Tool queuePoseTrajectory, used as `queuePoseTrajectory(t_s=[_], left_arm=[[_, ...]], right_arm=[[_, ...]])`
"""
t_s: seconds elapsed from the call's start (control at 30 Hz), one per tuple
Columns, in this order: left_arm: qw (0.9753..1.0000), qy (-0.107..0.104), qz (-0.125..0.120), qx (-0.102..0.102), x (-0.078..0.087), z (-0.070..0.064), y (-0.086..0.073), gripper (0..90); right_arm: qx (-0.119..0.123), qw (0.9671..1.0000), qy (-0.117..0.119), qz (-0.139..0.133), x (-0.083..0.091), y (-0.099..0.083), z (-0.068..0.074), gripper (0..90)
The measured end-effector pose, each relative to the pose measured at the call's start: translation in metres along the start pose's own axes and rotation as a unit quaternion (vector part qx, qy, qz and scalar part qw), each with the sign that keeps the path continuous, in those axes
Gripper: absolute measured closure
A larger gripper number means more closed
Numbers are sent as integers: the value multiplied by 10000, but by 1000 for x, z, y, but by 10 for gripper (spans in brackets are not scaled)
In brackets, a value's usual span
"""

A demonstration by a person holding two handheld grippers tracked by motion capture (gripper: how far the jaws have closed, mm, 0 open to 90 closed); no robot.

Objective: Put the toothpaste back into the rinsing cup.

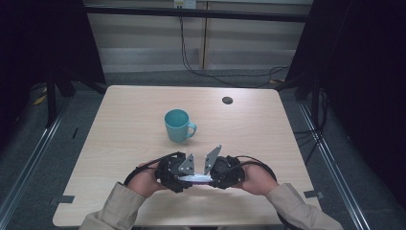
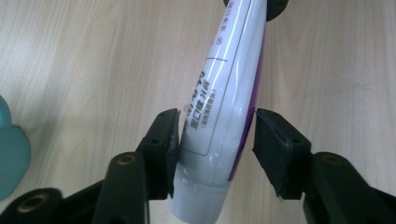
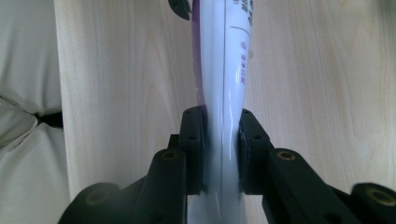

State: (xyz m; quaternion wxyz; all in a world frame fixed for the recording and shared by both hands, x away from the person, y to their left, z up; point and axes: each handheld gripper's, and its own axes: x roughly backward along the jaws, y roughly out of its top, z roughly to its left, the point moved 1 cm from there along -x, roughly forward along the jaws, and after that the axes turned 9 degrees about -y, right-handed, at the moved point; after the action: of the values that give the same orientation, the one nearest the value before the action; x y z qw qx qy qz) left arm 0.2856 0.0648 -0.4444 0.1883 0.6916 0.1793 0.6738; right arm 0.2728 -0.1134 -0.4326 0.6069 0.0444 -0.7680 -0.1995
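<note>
Both grippers meet at the near edge of the table [image 1: 124,120], at about six o'clock from the teal mug [image 1: 178,125], and share one white-and-purple tube [image 1: 195,178] between them. Left gripper [image 1: 184,179] comes in from nine o'clock, its hand [image 1: 143,179] curled round the black body with the forearm in a beige sleeve [image 1: 112,208] angling up from the bottom edge. Right gripper [image 1: 208,179] comes in from three o'clock, held by the other hand [image 1: 258,178] in a mirrored pose, so the two tools point at each other and their grey plates lean together above the tube.

From the left gripper view, the jaws stand spread around the tube [image 2: 219,121]: the left pad [image 2: 163,140] touches its side, while the right pad sits apart from it with a gap showing. The mug [image 2: 11,149] lies off at nine o'clock in that view.

From the right gripper view, the jaws are pressed in on both sides of the tube [image 3: 224,116], pinching it firmly; the tube runs straight away toward twelve o'clock over the wooden tabletop [image 3: 116,93], lifted clear of it.
</note>
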Motion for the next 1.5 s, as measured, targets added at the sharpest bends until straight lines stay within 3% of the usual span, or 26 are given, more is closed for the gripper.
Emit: queuePoseTrajectory(t_s=[0.2, 0.33, 0.4, 0.5, 0.57, 0.77, 1.1, 1.27, 1.5], left_arm=[[10000, -52, 44, 23, -4, 1, 0, 495], [9999, -102, 108, -78, -7, -1, 0, 551], [9994, -85, 292, -162, -8, -3, 1, 583], [9994, -172, 293, -114, -9, -3, 1, 647], [9993, -210, 280, -114, -9, -3, 0, 659], [9993, -128, 333, -81, -8, -3, -1, 668], [9993, -156, 347, -47, -7, -3, -2, 667], [9982, -132, 577, -49, -6, -1, -7, 667], [9986, -155, 513, 32, -1, 1, -6, 668]], right_arm=[[39, 10000, -5, -60, 2, 0, 1, 756], [163, 9999, -46, -18, 3, 2, 3, 758], [195, 9998, -46, 4, 2, 3, 4, 756], [189, 9998, -24, -19, 1, 2, 3, 749], [45, 9999, 74, -59, 0, 0, 1, 729], [-3, 10000, 82, -33, 1, -3, -1, 630], [60, 10000, 52, -59, 3, -6, -1, 603], [30, 9999, -9, 126, 5, -11, -2, 558], [-50, 9999, -74, 85, 5, -12, -4, 560]])
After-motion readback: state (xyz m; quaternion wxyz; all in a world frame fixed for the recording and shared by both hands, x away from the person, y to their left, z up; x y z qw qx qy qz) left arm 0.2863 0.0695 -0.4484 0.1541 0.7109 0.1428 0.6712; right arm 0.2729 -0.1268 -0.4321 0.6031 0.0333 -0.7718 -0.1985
